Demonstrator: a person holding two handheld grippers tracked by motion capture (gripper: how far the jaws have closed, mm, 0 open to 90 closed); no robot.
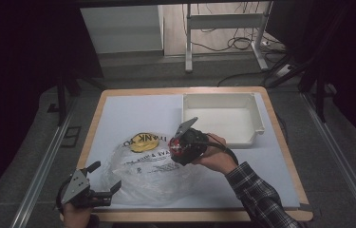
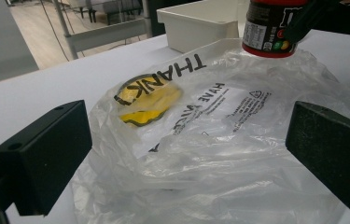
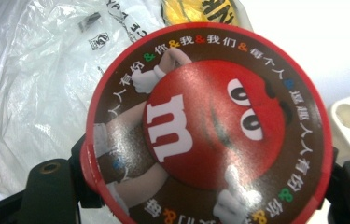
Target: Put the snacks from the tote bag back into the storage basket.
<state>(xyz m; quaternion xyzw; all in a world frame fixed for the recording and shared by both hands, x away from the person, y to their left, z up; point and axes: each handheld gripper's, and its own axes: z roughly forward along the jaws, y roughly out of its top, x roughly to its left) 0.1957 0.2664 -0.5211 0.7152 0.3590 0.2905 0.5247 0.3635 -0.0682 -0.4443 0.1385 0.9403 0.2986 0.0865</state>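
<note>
Fingers (image 3: 46, 186) of the right gripper (image 1: 178, 142) clamp a round red-rimmed candy tub (image 3: 207, 126) by its sides, holding it above the far edge of a crumpled clear plastic bag (image 1: 149, 166). Fingers (image 2: 46, 154) of the left gripper (image 1: 100, 180) stand wide apart, holding nothing, at the bag's near left edge.

Seen in the right gripper view, the tub's brown lid carries a red cartoon candy figure with a white "m" and a ring of coloured characters. From the left gripper view the tub's dark side label and red bottom rim show instead. That view also reads black lettering and a yellow patch on the bag.

One tub, one bag and one empty white plastic bin (image 1: 223, 118) sit over the white worktop (image 1: 128, 114), the bin at the far right.
</note>
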